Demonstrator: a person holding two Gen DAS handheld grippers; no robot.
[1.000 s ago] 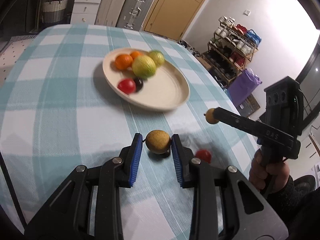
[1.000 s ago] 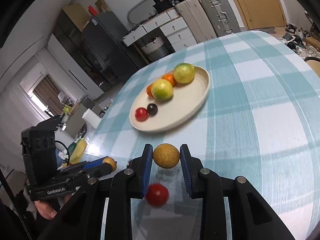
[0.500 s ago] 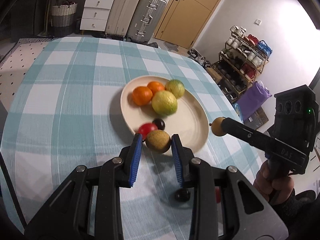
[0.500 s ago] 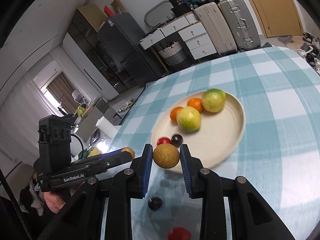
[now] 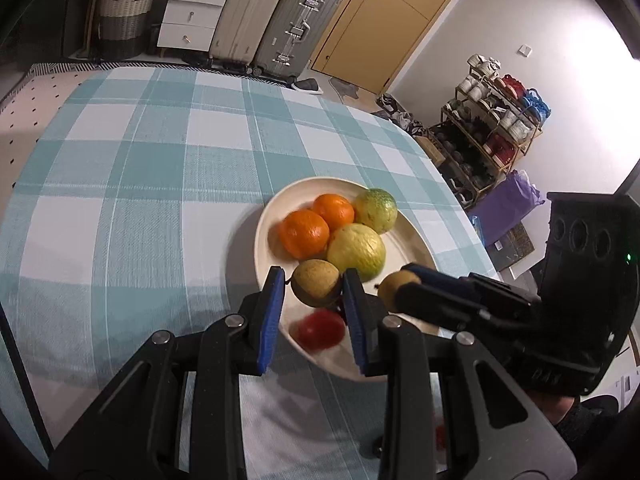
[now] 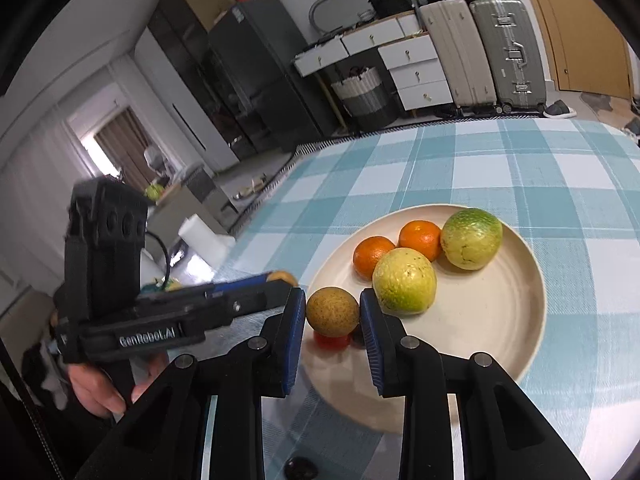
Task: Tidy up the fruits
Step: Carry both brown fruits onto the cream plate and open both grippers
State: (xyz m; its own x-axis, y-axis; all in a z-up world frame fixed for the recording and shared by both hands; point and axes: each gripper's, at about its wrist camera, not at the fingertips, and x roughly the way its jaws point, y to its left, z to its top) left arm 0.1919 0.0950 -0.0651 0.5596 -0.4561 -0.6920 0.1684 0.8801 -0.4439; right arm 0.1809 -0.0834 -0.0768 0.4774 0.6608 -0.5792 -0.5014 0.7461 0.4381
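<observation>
My left tool (image 5: pixel 314 294) and right tool (image 6: pixel 332 312) each pinch a small, light, firm brown fruit (image 5: pixel 316 283) across its middle, at the plate's (image 5: pixel 416 248) six-o'clock rim.

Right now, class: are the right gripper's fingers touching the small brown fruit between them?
Touching. The right wrist view shows both blue fingers pressed against the sides of the small brown fruit, which hangs between them above the plate with no visible gap.

Both fisheye views bent the room hard toward black vignetted corners. In the left-wrist view, glare bleached the wall (image 5: pixel 560 20) at two o'clock, and a red fruit (image 5: pixel 320 330) near centre smeared with motion blur. In the right-wrist view, daylight glowed from a doorway (image 6: pixel 116 140) at nine o'clock.
</observation>
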